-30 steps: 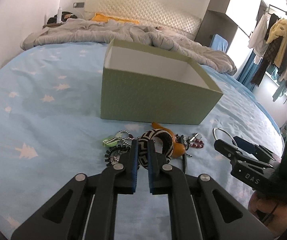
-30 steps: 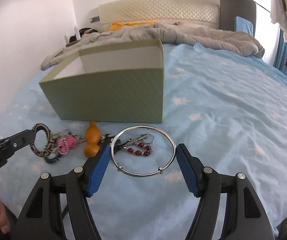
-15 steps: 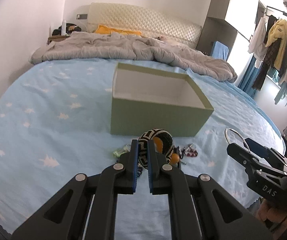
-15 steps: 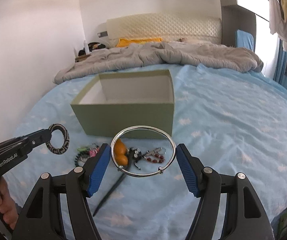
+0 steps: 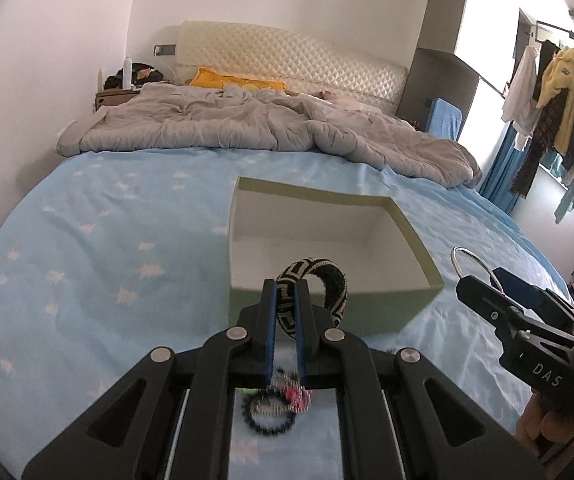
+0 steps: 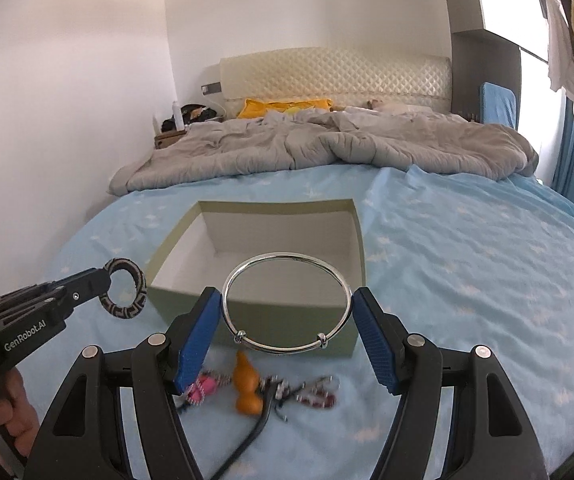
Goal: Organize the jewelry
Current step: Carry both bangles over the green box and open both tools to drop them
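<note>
Bedroom, blue star-print bed sheet (image 6: 467, 280) as work surface, grey duvet (image 6: 327, 144) bunched at far end by the headboard.

Green box (image 6: 255, 320) sits open on the sheet, straight ahead of both sets of jaws; inside looks bare, so nothing filed yet as far as visible.

Two pcs are up off the bed. Woven black/cream bangle (image 5: 319, 284) is pinched btwn the left gripper (image 5: 285, 320) jaws, which are closed tight on its band; it hangs just short of the box's near wall. Silver bangle (image 6: 287, 300) is spanned across the right gripper (image 6: 287, 320) jaws, pads pressing its two sides, ring roughly level, overlapping the box's near rim in the right wrist view.

Left over, below/behind the jaws on the sheet: orange gourd charm (image 6: 247, 384), pink charm (image 6: 203, 386), red bead bracelet (image 6: 315, 394), dark cord (image 6: 259, 424), black bead ring (image 5: 271, 420), all a bit blurred.

Judgement: early stage. 2 items lifted, 0 in box; both need carrying over the rim and releasing, then approx 5 small pcs remain.
</note>
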The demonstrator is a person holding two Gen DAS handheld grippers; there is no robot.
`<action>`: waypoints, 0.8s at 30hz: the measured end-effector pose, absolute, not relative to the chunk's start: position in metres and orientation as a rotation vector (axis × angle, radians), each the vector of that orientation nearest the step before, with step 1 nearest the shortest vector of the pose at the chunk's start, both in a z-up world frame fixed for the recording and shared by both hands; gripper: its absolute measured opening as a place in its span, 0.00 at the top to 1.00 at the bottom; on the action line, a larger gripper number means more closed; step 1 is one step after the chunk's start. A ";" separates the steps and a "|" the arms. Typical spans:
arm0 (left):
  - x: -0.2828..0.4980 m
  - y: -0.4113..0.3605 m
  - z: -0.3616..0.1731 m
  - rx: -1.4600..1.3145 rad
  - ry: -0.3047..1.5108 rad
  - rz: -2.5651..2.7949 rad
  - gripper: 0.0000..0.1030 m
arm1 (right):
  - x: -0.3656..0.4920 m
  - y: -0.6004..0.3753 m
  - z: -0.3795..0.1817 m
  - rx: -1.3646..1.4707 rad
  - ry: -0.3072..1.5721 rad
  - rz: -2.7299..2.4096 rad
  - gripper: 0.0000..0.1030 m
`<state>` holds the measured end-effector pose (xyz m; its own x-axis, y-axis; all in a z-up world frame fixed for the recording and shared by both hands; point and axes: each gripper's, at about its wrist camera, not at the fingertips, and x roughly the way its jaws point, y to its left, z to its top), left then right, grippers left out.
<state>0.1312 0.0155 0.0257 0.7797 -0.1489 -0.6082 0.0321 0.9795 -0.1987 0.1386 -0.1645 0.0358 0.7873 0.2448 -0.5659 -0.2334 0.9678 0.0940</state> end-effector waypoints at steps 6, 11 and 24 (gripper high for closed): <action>0.167 0.015 0.016 -0.175 0.695 -0.101 0.92 | 0.178 -0.157 0.025 0.015 0.646 0.260 0.37; 0.192 0.013 0.003 -0.165 0.728 -0.110 0.92 | 0.206 -0.151 0.012 0.005 0.681 0.260 0.37; 0.222 0.012 -0.014 -0.153 0.770 -0.112 0.92 | 0.249 -0.145 -0.019 0.001 0.746 0.257 0.36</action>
